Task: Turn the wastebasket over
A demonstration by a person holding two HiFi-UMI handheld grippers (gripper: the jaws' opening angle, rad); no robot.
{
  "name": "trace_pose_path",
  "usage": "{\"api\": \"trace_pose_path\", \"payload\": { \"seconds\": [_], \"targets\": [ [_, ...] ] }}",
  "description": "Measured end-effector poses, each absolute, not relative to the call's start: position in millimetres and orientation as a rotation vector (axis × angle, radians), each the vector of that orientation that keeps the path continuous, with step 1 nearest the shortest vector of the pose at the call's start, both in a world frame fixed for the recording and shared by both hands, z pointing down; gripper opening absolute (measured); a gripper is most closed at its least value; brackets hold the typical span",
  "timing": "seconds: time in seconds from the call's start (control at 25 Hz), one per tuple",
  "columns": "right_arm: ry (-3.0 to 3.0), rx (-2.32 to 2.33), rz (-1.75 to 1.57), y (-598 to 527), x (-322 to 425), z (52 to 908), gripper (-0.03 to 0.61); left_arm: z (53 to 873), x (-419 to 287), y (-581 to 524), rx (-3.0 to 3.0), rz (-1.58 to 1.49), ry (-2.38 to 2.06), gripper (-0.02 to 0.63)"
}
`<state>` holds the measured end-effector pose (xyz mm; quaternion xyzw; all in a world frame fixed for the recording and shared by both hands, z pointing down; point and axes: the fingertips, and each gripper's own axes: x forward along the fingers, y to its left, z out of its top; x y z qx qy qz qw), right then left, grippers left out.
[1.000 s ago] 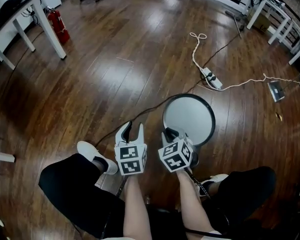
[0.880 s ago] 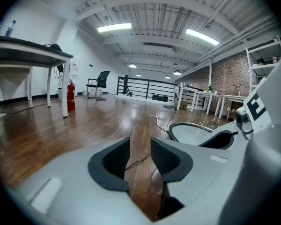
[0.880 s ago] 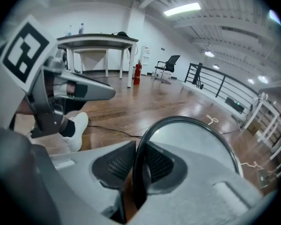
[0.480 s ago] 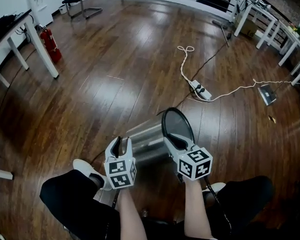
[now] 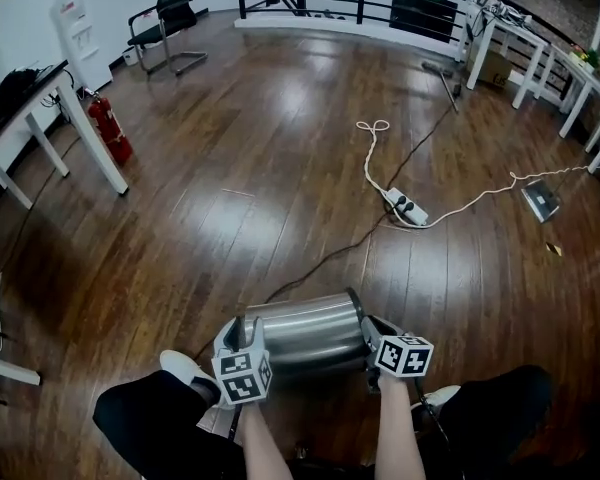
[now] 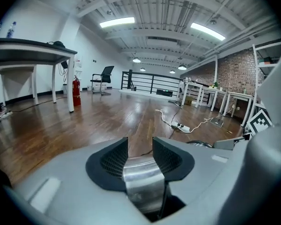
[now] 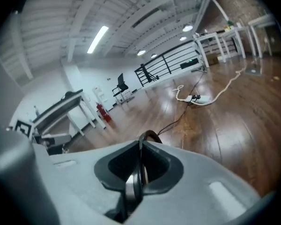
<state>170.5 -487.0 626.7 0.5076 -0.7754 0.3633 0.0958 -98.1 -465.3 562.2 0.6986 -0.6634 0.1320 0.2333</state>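
Our right gripper [image 5: 368,328] pinches the rim [image 7: 147,136] of the bin [image 5: 305,336] and our left gripper [image 5: 242,333] is opening its jaws with the wall [image 6: 143,182] between them — one per end, we judge, to roll it — so it lies sideways before our knees

Black trousers [image 5: 150,423] and white shoes [image 5: 185,366] are worn; the forearms [image 5: 265,438] are bare. The left gripper [image 5: 242,330] and right gripper [image 5: 370,330] are pale grey shells with black ribbed pads [image 6: 113,159], each topped by a white cube [image 5: 242,376] printed with black square markers. The left jaws are opening, the wastebasket [image 5: 305,333] wall between them.
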Motion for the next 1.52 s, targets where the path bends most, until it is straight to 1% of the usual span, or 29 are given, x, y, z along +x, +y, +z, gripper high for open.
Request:
{"api": "trace_pose_path", "payload": {
  "seconds": [0.08, 0.12, 0.2, 0.24, 0.32, 0.36, 0.44, 0.48, 0.56, 0.64, 0.72, 0.76, 0.8, 0.84, 0.92, 1.04, 1.2, 1.28, 1.36, 1.4, 1.44, 1.52],
  "targets": [
    [-2.296, 1.498, 1.062, -490, 169, 627, 0.014, 577, -110, -461, 1.83, 0.341, -1.802, 0.212],
    [-2.284, 1.486, 1.017, -491, 167, 626, 0.015, 586, -115, -458, 1.783, 0.312, -1.78, 0.237],
    [-2.252, 1.472, 0.914, -494, 166, 621, 0.016, 605, -119, -452, 1.701, 0.247, -1.708, 0.318],
    [-2.236, 1.466, 0.873, -495, 166, 619, 0.041, 615, -118, -449, 1.67, 0.215, -1.665, 0.358],
    [-2.199, 1.442, 0.819, -494, 168, 617, 0.195, 633, -112, -443, 1.625, 0.146, -1.576, 0.401],
    [-2.18, 1.425, 0.807, -492, 170, 619, 0.213, 642, -108, -439, 1.61, 0.112, -1.536, 0.41],
    [-2.155, 1.394, 0.835, -487, 172, 627, 0.213, 656, -99, -434, 1.591, 0.047, -1.467, 0.408],
    [-2.152, 1.382, 0.875, -484, 173, 632, 0.213, 660, -95, -433, 1.589, 0.017, -1.439, 0.397],
    [-2.169, 1.386, 0.977, -481, 173, 641, 0.212, 664, -90, -432, 1.603, -0.015, -1.398, 0.396],
    [-2.193, 1.404, 1.056, -482, 173, 644, 0.206, 664, -89, -434, 1.622, -0.015, -1.355, 0.366],
    [-2.226, 1.39, 1.09, -480, 169, 643, 0.188, 664, -86, -433, 1.639, -0.009, -1.305, 0.351],
    [-2.247, 1.374, 1.101, -480, 165, 642, 0.16, 663, -85, -432, 1.657, -0.006, -1.281, 0.338],
    [-2.268, 1.36, 1.108, -480, 162, 641, 0.091, 662, -83, -432, 1.686, -0.002, -1.259, 0.318],
    [-2.283, 1.351, 1.107, -481, 159, 640, 0.077, 659, -82, -432, 1.721, 0.003, -1.237, 0.293],
    [-2.287, 1.354, 1.083, -484, 159, 637, 0.077, 651, -75, -431, 1.783, 0.003, -1.181, 0.23],
    [-2.269, 1.393, 1.087, -487, 177, 635, 0.078, 632, -58, -428, 1.817, -0.02, -1.088, 0.164],
    [-2.3, 1.445, 1.286, -485, 199, 646, 0.079, 579, -38, -444, 1.963, 0.013, -1.089, 0.113],
    [-2.283, 1.449, 1.429, -480, 194, 667, 0.081, 542, -21, -455, 2.108, 0.174, -1.122, 0.095],
    [-2.191, 1.398, 1.512, -463, 178, 709, 0.084, 530, 8, -458, 2.254, 0.515, -1.104, 0.09],
    [-2.127, 1.359, 1.534, -448, 168, 733, 0.078, 540, 26, -457, 2.319, 0.744, -1.068, 0.087],
    [-2.061, 1.335, 1.559, -432, 160, 755, 0.044, 560, 44, -452, 2.37, 0.994, -1.003, 0.086],
    [-1.951, 1.377, 1.624, -410, 159, 781, 0.046, 612, 79, -429, 2.42, 1.463, -0.802, 0.082]
  ]
}}
